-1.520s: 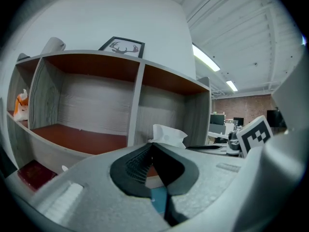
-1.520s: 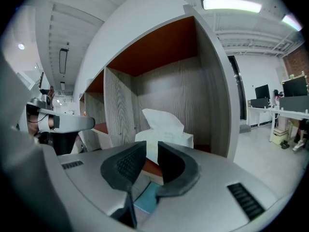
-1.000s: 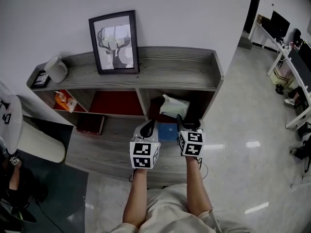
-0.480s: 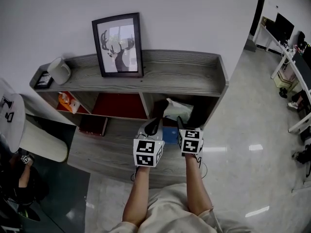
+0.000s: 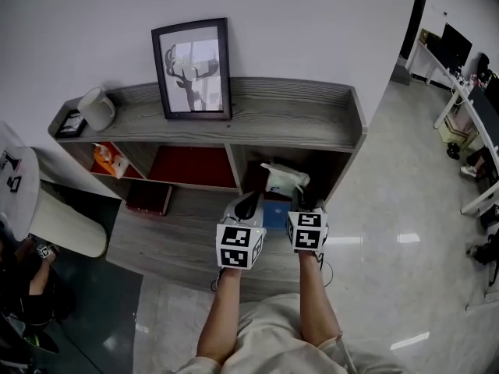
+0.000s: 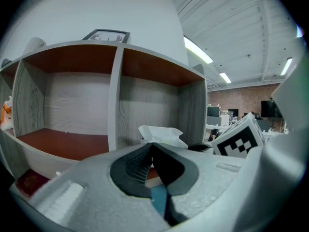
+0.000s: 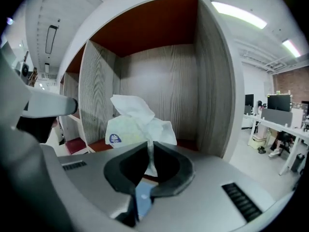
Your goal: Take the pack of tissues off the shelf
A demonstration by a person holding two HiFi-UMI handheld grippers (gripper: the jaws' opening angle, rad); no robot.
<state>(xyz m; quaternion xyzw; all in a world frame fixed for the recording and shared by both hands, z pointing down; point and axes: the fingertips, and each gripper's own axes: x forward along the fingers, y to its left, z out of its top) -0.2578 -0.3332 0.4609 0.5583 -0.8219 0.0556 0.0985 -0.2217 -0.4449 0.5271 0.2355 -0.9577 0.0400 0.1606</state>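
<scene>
The pack of tissues (image 5: 282, 179) is pale and soft, with a white tissue sticking up. It sits in the right-hand compartment of the grey wooden shelf (image 5: 312, 123), tilted toward me. My right gripper (image 5: 301, 201) reaches into that compartment and is shut on a thin white fold at the near side of the pack (image 7: 135, 124); the fold runs down between the jaws of the right gripper (image 7: 147, 151). My left gripper (image 5: 248, 206) hovers just left of it in front of the divider, shut with nothing in it. The left gripper (image 6: 152, 146) sees the pack (image 6: 161, 134) just beyond its tips.
A framed deer picture (image 5: 195, 68), a white cup (image 5: 97, 109) and a small dark item (image 5: 70, 123) stand on the shelf top. An orange pack (image 5: 109, 160) lies in the left compartment. A red book (image 5: 144, 199) and a blue item (image 5: 273, 213) lie on the lower board. A white seat (image 5: 66, 228) is at left.
The right gripper has closed on the pack's near fold, and both grippers sit a little further in toward the shelf. The pack now leans more toward me.
</scene>
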